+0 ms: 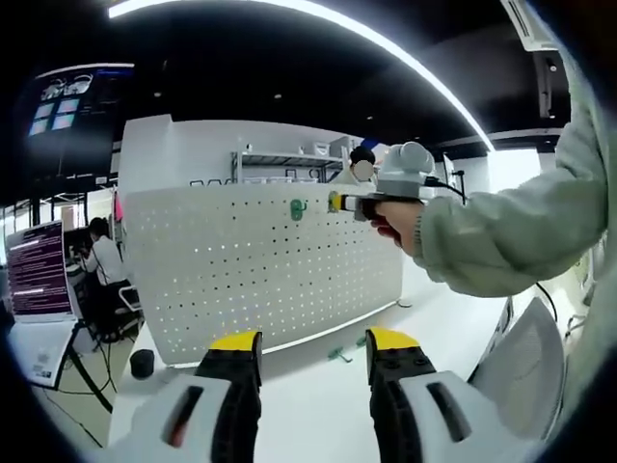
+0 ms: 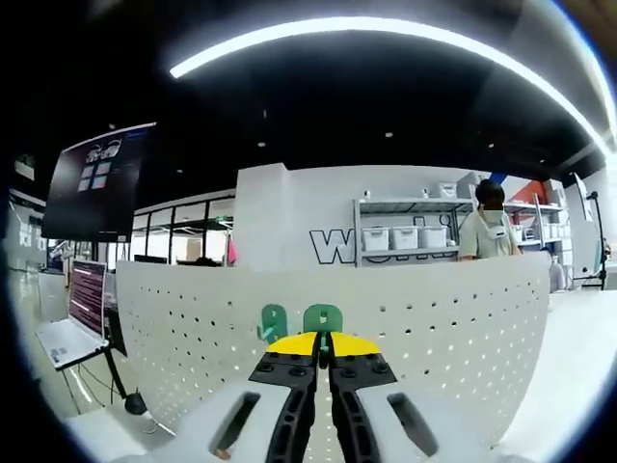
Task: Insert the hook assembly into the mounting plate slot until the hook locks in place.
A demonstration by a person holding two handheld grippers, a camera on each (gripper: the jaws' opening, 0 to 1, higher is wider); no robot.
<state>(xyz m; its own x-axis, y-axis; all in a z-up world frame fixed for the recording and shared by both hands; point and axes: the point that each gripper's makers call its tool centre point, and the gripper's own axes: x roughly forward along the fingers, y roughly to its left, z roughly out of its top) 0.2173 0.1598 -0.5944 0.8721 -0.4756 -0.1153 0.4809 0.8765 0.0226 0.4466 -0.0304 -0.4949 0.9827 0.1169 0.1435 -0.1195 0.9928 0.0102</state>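
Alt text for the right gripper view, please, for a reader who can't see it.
The right gripper has its yellow-tipped fingers closed on a green hook, held up against a white perforated mounting plate. A second green hook sits on the plate just left of it; shelving and a person stand behind.

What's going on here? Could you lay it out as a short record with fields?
Setting: white pegboard standing on a white table
Already mounted: green hook on the pegboard
Right gripper: shut on second green hook, pressed to the board
Left gripper: open, holding nothing, back from the board
Spare parts: green hooks on table
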